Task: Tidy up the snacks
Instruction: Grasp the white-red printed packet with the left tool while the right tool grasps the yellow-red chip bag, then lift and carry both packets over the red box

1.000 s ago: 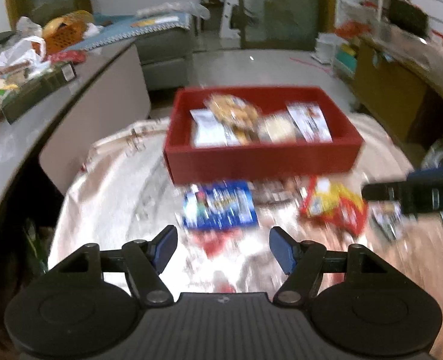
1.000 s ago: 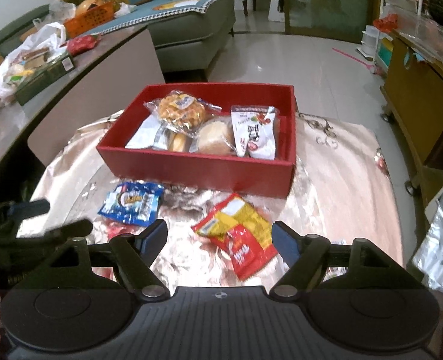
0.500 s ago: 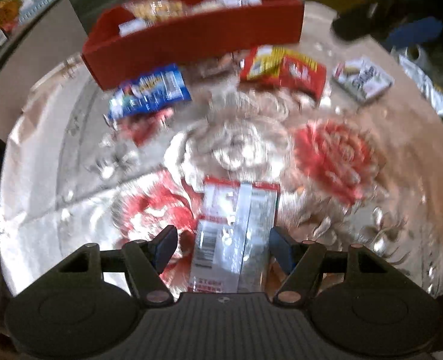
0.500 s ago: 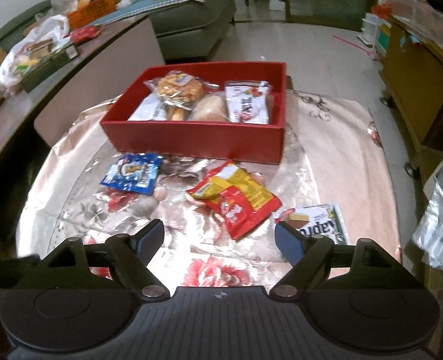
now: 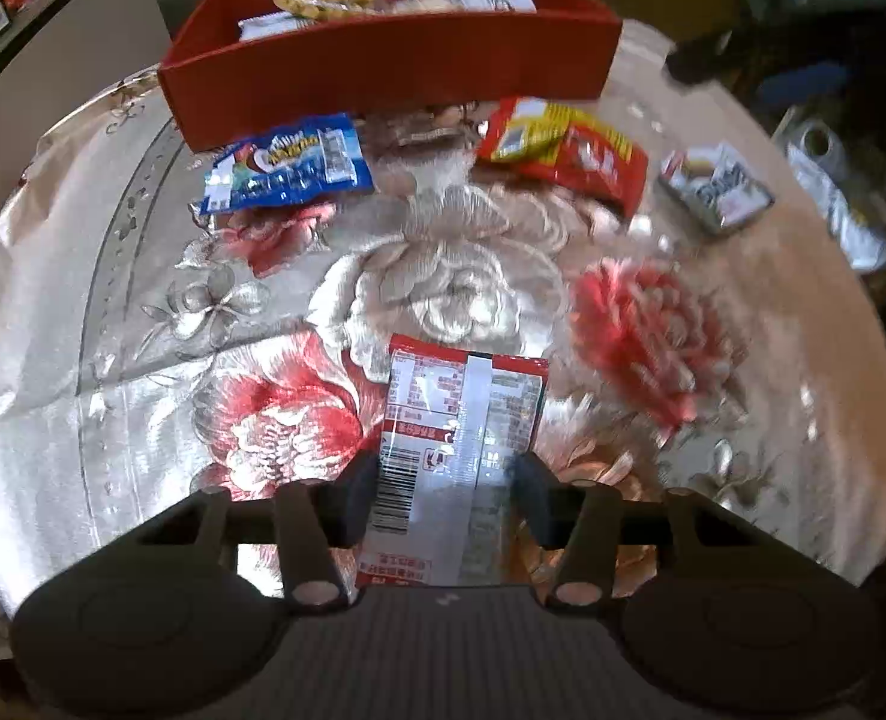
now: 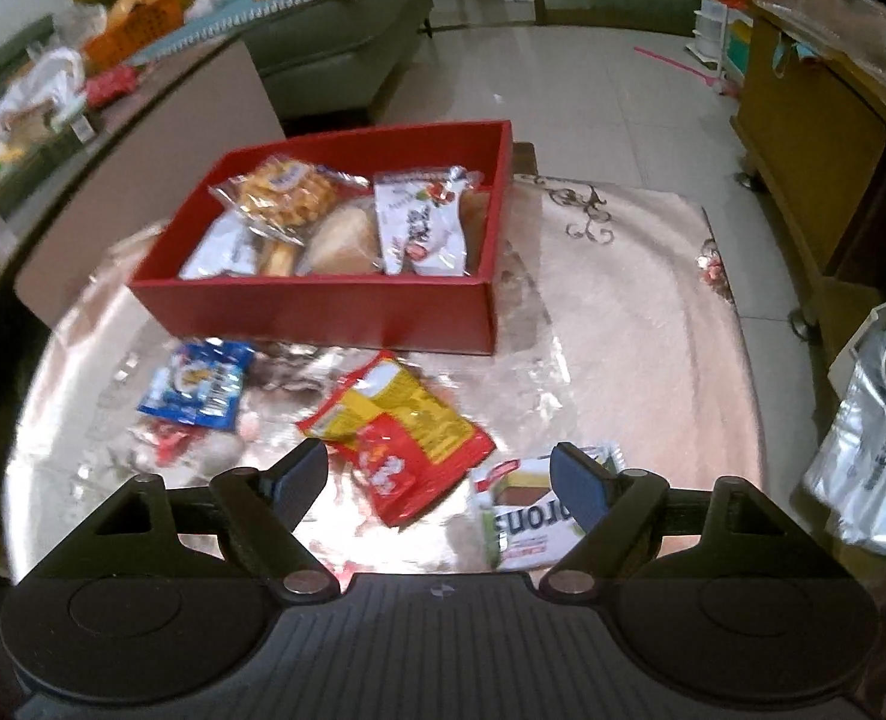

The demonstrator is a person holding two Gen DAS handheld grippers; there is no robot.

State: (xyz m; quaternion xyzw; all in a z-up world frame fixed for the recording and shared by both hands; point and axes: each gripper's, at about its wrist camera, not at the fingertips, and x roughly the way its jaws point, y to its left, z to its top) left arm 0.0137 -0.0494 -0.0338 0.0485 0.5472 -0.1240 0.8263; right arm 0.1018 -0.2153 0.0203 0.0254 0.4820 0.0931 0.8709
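Left tongs [image 5: 445, 495] just closed, pinching the silver-red packet [image 5: 460, 438]; right tongs [image 6: 440, 477] spread above table snacks.

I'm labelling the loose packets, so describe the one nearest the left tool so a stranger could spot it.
Start at the red box and come toward the camera across the flowered cloth. The white-and-red packet lies apart, gripped by the just-closed left tool. Only it shows a barcode.
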